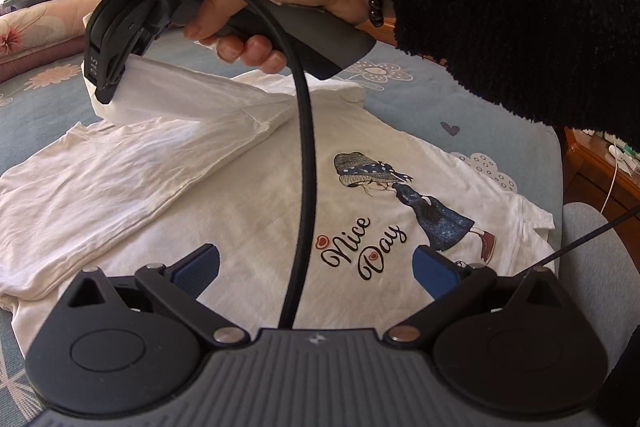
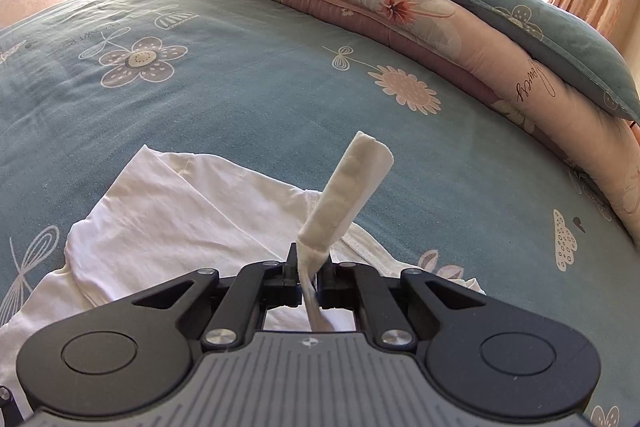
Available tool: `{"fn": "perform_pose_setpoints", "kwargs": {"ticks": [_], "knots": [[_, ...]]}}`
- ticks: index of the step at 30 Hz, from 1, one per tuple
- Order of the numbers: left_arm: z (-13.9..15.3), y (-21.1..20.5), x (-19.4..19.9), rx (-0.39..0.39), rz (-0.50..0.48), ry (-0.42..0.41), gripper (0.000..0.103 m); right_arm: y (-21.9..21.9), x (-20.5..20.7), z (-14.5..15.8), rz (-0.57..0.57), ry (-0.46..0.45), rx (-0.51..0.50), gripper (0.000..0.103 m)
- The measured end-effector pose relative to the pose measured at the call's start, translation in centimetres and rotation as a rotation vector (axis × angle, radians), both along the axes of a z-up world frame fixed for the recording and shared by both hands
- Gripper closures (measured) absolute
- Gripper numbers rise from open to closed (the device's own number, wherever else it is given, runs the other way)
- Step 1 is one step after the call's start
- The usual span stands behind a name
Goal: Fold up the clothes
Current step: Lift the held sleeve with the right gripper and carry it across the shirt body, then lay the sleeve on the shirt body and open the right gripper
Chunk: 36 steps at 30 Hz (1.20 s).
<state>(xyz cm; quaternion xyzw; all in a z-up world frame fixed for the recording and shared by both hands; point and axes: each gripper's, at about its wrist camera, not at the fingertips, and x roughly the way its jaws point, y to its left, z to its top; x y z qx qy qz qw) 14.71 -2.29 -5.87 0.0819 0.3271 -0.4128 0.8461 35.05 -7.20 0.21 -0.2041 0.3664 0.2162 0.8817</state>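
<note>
One bed (image 2: pixel 248 99) carries one folded quilt (image 2: pixel 360 11), one pillow (image 2: pixel 532 27) and one white T-shirt (image 1: pixel 256 211), printed "Nice Day", one side folded inward. The right tongs (image 2: pixel 309 277) pinch its sleeve (image 2: pixel 348 195); the left tongs (image 1: pixel 316 273) stand spread above the shirt.

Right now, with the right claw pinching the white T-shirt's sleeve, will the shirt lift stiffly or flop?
Probably flop: the T-shirt is thin and creased, and the sleeve drapes from the right claw. It looks light, so it will likely drag and bunch on the bedsheet.
</note>
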Motion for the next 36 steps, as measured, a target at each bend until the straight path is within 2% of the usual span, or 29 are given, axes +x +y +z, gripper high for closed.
{"fn": "perform_pose_setpoints", "kwargs": {"ticks": [14,19,21,22,24,28,29,30,36], "knots": [[0.1,0.1,-0.1,-0.013,-0.004,0.007,0.001,3.0,0.3,-3.1,0.015,0.066,-0.029,0.095],[0.3,0.2,-0.3,-0.025,-0.003,0.007,0.001,3.5,0.4,-4.0,0.002,0.132,-0.008,0.082],[0.5,0.3,-0.3,-0.031,-0.005,0.008,0.001,3.6,0.2,-4.2,0.012,0.162,0.011,0.072],[0.5,0.3,-0.3,-0.032,-0.006,0.008,0.001,3.7,0.1,-4.3,0.02,0.179,0.023,0.071],[0.6,0.3,-0.4,-0.032,-0.009,0.007,0.001,3.9,-0.2,-4.2,0.037,0.207,0.044,0.061],[0.7,0.2,-0.7,-0.031,-0.02,0.003,0.001,4.2,-0.7,-3.5,0.059,0.227,0.064,0.052],[0.7,0.1,-0.8,-0.031,-0.022,0.001,0.001,4.2,-0.8,-3.3,0.068,0.244,0.08,0.044],[0.7,0.1,-0.9,-0.031,-0.025,-0.001,0.001,4.2,-0.9,-3.0,0.076,0.25,0.089,0.041],[0.6,0.1,-1.2,-0.03,-0.03,-0.004,0.001,4.6,-1.4,-1.4,0.097,0.24,0.13,0.04]]}}
